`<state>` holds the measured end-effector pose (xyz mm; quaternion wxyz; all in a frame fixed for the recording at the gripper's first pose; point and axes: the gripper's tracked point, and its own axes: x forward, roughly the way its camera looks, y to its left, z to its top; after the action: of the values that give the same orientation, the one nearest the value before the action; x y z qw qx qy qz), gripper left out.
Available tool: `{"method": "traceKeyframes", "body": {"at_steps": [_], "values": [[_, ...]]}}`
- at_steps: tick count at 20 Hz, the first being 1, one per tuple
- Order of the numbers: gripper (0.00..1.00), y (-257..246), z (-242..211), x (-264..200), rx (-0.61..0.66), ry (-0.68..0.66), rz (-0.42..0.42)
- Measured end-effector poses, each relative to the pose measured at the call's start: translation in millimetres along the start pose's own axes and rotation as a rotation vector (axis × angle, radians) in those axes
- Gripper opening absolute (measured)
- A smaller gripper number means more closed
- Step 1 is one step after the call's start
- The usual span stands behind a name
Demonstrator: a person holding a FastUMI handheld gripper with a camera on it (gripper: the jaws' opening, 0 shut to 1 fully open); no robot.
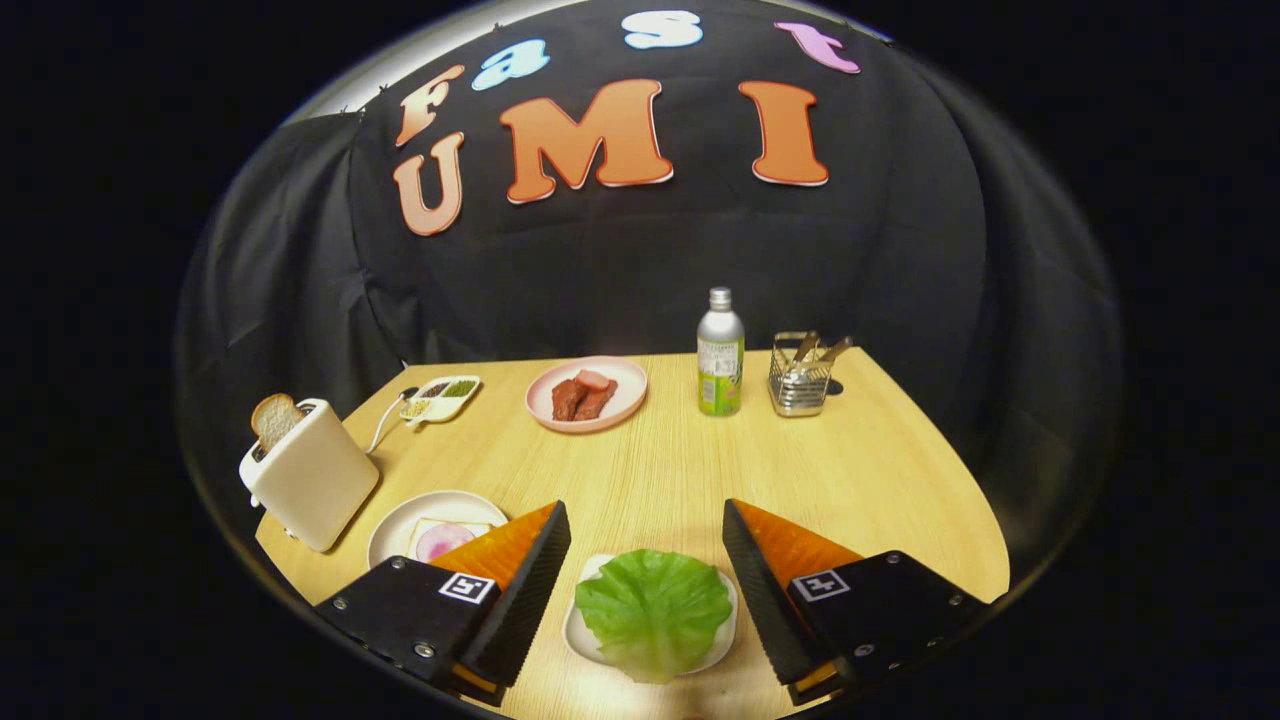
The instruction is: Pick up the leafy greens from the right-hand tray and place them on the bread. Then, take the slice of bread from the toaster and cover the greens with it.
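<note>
Wooden table [640, 470] fills the booth. From the left: toaster [308, 478] with 1 slice of bread [274, 418] standing in its slot, then a plate [400, 530] holding the bread [445, 538] with a pink topping, part hidden by the left finger. Gripper [645, 545] fingers stand wide apart, holding nothing. Leafy greens [653, 610] lie on their tray [580, 630] directly between the 2 fingers, so the grab looks like a straight descent.
</note>
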<state>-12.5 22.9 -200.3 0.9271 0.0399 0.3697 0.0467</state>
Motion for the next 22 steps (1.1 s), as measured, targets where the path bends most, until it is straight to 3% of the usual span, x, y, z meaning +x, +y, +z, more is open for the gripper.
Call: {"method": "traceKeyframes", "body": {"at_steps": [14, 22], "values": [[0.92, 18, -93, 28, -0.124, 0.391, 0.066], [0.87, -2, -126, 44, -0.135, 0.506, 0.010]]}}
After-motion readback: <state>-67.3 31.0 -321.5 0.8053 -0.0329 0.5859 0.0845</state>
